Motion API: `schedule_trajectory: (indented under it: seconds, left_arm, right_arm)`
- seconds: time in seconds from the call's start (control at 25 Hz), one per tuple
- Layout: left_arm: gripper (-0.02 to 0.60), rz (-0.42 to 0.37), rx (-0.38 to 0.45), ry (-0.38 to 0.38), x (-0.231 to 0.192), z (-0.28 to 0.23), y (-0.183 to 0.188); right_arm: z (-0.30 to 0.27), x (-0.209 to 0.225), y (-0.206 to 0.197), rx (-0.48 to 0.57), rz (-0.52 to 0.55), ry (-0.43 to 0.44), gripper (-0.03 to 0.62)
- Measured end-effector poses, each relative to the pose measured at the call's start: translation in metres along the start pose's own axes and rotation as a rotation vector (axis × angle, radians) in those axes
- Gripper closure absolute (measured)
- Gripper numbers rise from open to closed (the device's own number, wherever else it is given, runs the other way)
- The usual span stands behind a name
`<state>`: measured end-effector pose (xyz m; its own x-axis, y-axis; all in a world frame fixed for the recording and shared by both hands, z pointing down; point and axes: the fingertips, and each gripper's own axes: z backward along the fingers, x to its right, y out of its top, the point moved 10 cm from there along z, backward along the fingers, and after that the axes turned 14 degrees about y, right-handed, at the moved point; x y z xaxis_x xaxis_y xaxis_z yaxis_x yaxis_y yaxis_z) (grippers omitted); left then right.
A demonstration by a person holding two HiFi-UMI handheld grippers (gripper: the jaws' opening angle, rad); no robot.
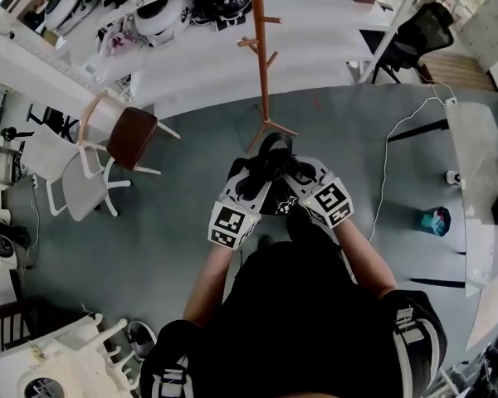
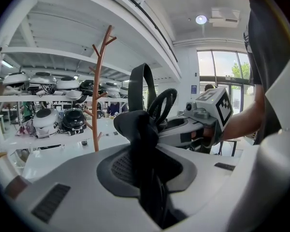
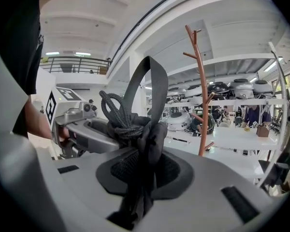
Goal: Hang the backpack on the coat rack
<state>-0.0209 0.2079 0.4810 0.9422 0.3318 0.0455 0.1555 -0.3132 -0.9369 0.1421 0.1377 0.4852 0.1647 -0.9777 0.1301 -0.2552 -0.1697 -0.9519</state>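
Observation:
I hold a black backpack (image 1: 274, 191) up in front of me with both grippers. My left gripper (image 1: 247, 172) is shut on the bag's black top fabric (image 2: 137, 129), beside its carry loop (image 2: 137, 83). My right gripper (image 1: 297, 171) is shut on the same bunched fabric (image 3: 150, 139), with a braided cord loop (image 3: 117, 111) and the grey webbing loop (image 3: 152, 81) rising above it. The brown wooden coat rack (image 1: 263, 56) stands just ahead on the grey floor, its pegs free; the gripper views show it too, as the rack (image 2: 97, 86) and the rack (image 3: 200, 88).
A white table (image 1: 257, 60) runs behind the rack, with helmets (image 1: 162, 15) on shelving beyond. A brown chair (image 1: 124, 135) and a white chair (image 1: 70, 177) stand left. A black office chair (image 1: 419, 36) and a cable (image 1: 390, 152) lie right. Another white table (image 1: 473, 164) is at the right.

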Motion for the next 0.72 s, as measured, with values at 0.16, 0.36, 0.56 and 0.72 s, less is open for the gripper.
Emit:
schedule_trajectory:
  seconds: [0.16,0.36,0.56,0.72]
  left_arm:
    - [0.489,0.008,-0.001,0.03,-0.001,-0.016,0.004]
    - [0.489,0.035,-0.01,0.076,-0.001,-0.036,0.009]
    - [0.491,0.065,-0.006,0.129,-0.003,-0.056,0.018]
    - [0.491,0.085,-0.017,0.169,-0.004,-0.073,0.02]
  right_arm:
    - [-0.001,0.021,0.001,0.001,0.009,0.034,0.51]
    - [-0.003,0.049,0.004,-0.016,0.012,0.084,0.51]
    - [-0.004,0.077,0.009,-0.024,0.024,0.133,0.511]
    - [-0.006,0.102,0.006,-0.042,0.034,0.168,0.51]
